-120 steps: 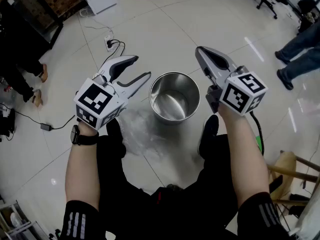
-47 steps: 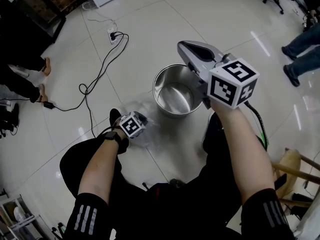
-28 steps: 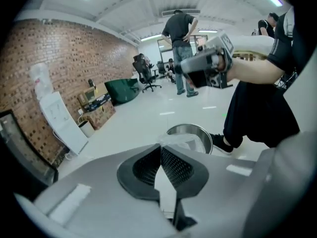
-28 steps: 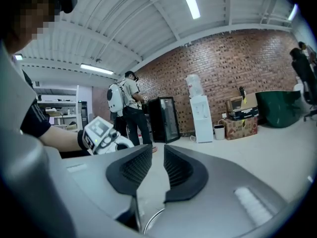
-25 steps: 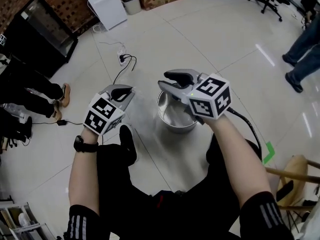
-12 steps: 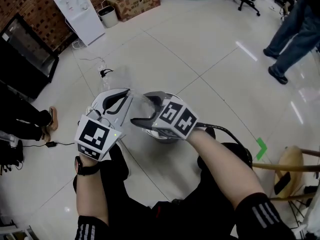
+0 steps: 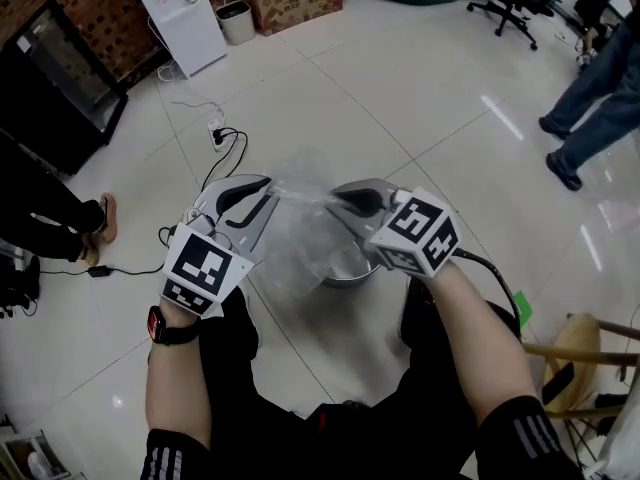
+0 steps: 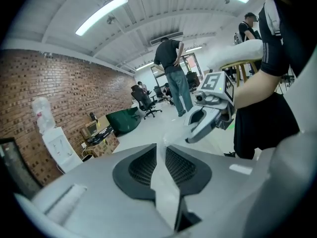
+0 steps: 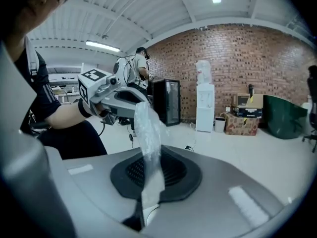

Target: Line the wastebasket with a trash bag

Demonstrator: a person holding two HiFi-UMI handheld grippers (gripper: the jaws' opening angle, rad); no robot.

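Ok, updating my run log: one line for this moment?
left gripper: pinching trash bag, jaws just opened slightly | right gripper: shut on trash bag | wastebasket: unlined

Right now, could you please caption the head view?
The left gripper, jaws just opening slightly, and right gripper hold a clear trash bag above the wastebasket.

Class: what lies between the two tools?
The clear trash bag, stretched, seen in the head view. The right tool just closed on it; the left tool, gripping it too, just opened slightly.
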